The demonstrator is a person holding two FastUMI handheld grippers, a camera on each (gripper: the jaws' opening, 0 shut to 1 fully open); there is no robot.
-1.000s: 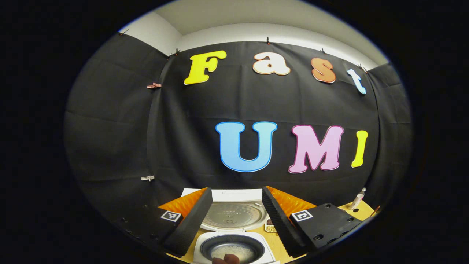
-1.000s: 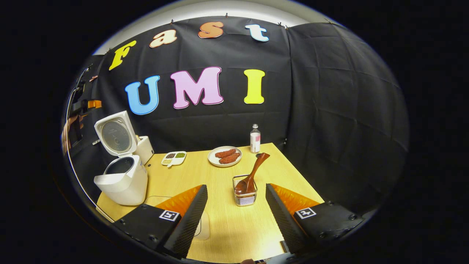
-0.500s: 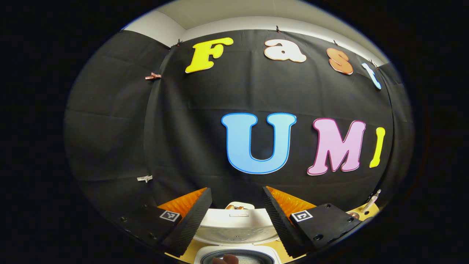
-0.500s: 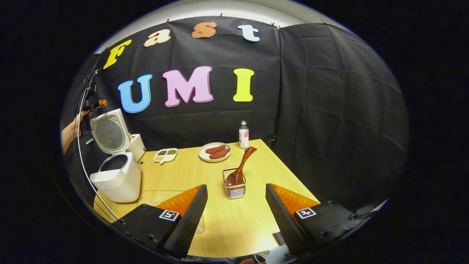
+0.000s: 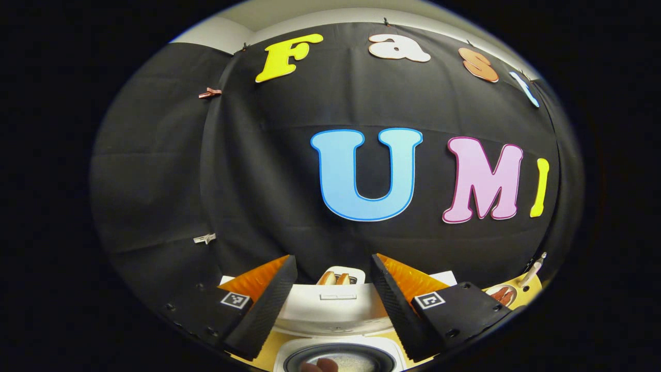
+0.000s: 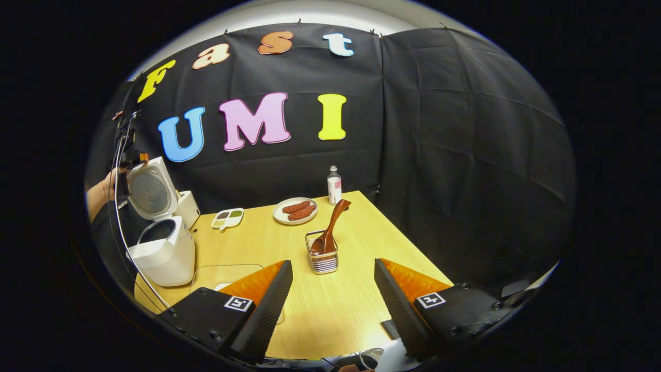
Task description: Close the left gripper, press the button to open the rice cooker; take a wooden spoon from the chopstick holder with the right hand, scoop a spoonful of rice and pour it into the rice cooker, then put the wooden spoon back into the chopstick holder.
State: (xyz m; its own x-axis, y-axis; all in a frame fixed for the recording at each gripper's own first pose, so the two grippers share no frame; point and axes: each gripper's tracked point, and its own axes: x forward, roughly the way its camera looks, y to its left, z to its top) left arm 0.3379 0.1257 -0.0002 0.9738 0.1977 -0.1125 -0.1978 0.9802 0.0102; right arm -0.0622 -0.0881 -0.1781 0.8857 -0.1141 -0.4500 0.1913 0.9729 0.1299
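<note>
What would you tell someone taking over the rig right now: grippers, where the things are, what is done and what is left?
Left gripper: open, empty, above the rice cooker.
Right gripper: open, empty, above the table, short of the chopstick holder.
Rice cooker: lid up, with white grains in the pot.
Wooden spoon: in the holder, bowl down, handle leaning away.
Done, judging by this: cooker opened, and the spoon seemingly back after the scoop.
Left: apparently nothing, unless the scoop was not made; check before withdrawing both grippers.
</note>
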